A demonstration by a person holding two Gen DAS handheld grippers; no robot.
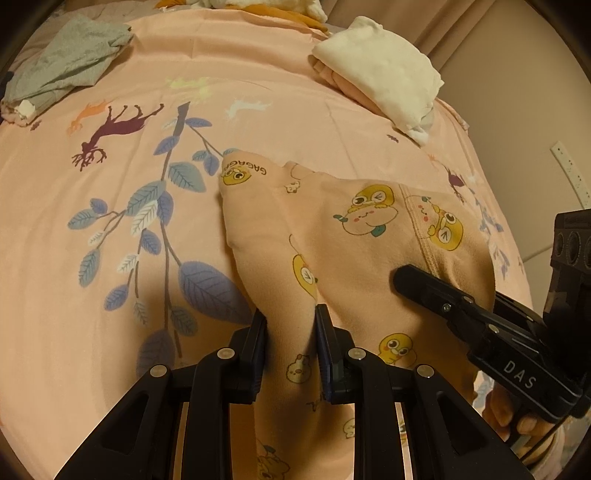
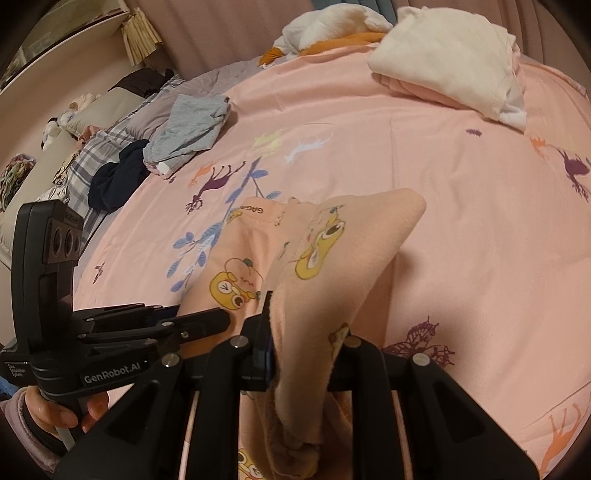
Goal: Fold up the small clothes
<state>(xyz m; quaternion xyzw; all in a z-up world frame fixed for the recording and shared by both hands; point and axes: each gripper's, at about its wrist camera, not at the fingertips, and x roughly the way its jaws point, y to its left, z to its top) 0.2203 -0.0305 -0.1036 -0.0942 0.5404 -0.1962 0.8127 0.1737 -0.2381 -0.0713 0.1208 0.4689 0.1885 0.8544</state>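
A small peach garment (image 1: 362, 236) with yellow cartoon prints lies partly lifted on the pink bedsheet (image 1: 277, 110). My left gripper (image 1: 291, 325) is shut on a pinched fold of its near left part. My right gripper (image 1: 402, 275) comes in from the right, with its tip at the waistband seam. In the right wrist view the garment (image 2: 332, 258) drapes over my right gripper (image 2: 306, 332), which is shut on a bunched edge; its right finger is hidden under the cloth. The left gripper (image 2: 221, 319) sits close on the left, held by a hand (image 2: 55, 410).
A folded cream and pink stack (image 2: 450, 62) lies at the far right of the bed. A grey garment (image 2: 192, 125) and dark clothing (image 2: 114, 177) lie at the far left, near plaid bedding. White and orange items (image 2: 332, 26) sit at the bed's far edge.
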